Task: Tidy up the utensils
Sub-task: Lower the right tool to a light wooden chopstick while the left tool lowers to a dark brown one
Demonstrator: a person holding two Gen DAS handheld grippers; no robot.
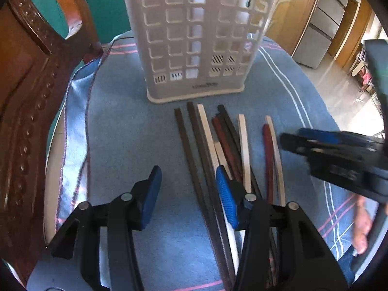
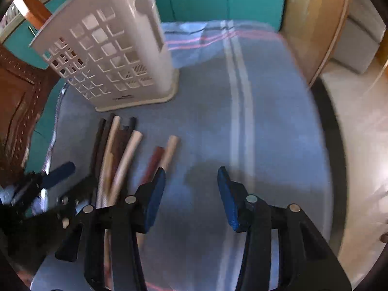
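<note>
Left wrist: ten chopsticks (image 1: 245, 150), one holder (image 1: 196, 38).

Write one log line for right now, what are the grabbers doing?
left gripper: open, empty | right gripper: open, empty | chopsticks: on cloth | holder: upright

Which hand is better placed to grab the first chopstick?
Probably left. The left gripper hangs open over the chopsticks, the dark ones running between its fingers. The right gripper is open over bare cloth, beside them.
</note>
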